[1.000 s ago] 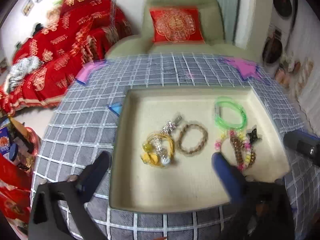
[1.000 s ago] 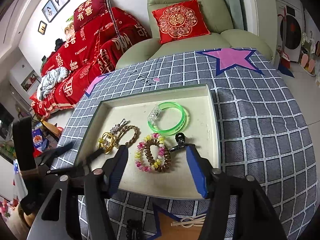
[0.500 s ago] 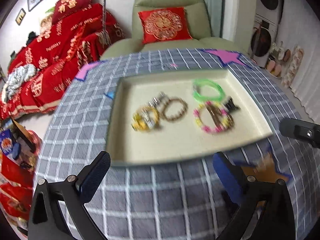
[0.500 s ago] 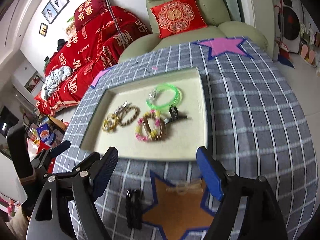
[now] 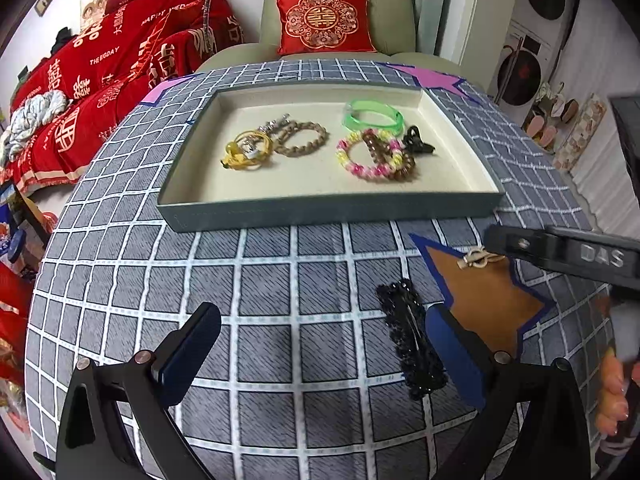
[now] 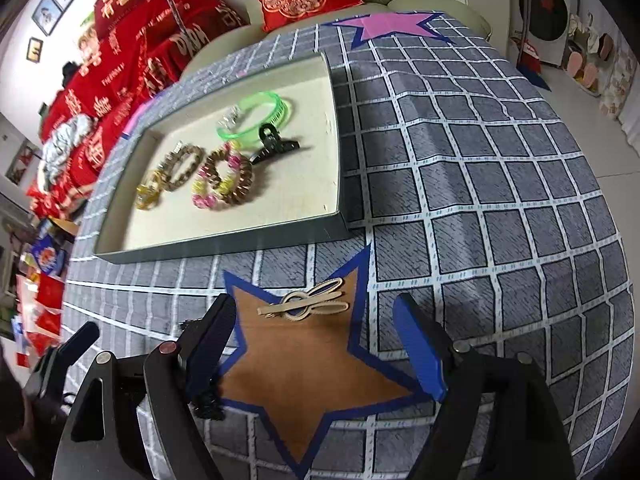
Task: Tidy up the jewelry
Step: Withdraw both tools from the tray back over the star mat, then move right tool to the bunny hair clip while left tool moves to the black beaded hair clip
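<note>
A grey tray (image 5: 328,210) with a cream floor holds a green bangle (image 5: 372,117), a pink-and-yellow bead bracelet (image 5: 370,156), a brown bead bracelet (image 5: 302,139), a yellow piece (image 5: 246,150) and a black claw clip (image 5: 418,145). The tray (image 6: 224,246) and green bangle (image 6: 256,118) also show in the right wrist view. A black beaded hair clip (image 5: 412,340) lies on the cloth just left of my left gripper's right finger. A beige hair clip (image 6: 308,306) lies on the brown star (image 6: 316,376). My left gripper (image 5: 324,356) is open and empty. My right gripper (image 6: 316,344) is open, straddling the star below the beige clip.
The table has a grey checked cloth (image 5: 260,280) with a pink star (image 6: 390,26) at the far right corner. A green armchair with a red cushion (image 5: 324,22) stands behind the table. A red-covered sofa (image 5: 100,76) is at the left.
Both grippers have pulled back from the tray toward the near edge of the table. The black hair clip and the beige clip on the brown star have come into view.
</note>
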Tool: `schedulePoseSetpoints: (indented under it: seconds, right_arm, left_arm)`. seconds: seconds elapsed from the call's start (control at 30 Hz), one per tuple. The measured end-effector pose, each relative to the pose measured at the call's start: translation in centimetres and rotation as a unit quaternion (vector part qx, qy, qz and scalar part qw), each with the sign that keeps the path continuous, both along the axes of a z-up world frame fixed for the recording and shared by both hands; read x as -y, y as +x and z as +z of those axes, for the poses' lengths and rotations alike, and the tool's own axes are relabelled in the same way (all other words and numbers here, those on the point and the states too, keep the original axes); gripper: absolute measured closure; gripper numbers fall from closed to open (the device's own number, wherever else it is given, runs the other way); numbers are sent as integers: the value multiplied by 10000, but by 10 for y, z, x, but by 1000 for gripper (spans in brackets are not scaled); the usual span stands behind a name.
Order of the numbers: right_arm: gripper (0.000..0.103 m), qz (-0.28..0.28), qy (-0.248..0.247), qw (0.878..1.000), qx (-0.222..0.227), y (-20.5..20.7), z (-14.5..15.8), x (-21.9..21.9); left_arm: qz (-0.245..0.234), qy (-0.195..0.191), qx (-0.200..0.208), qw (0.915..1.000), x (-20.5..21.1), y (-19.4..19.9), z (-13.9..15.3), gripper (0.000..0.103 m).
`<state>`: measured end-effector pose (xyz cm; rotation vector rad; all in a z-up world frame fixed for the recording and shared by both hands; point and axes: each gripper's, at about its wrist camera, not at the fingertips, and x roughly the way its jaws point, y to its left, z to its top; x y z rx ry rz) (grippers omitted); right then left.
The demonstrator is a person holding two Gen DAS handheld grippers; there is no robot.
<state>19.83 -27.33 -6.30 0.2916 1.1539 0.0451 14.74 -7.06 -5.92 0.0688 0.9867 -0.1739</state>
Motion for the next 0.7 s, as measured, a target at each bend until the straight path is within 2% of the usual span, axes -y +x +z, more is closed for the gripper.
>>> schedulePoseSetpoints:
  seconds: [0.2,0.47,0.7]
  right_arm:
    - [20,0,-496,9988,-38,15,-13,-11]
    - [20,493,-1311,9901,-1,9,-16,-30]
    - [20,629,-1349,9889,33,-6,-16,-15]
  left_arm:
    - [22,123,-88,9999,8,-3,-11,0]
    - [-1,303,-104,9995,17,-1,-19,0]
    - [-50,330,-81,9994,18,4,-20,0]
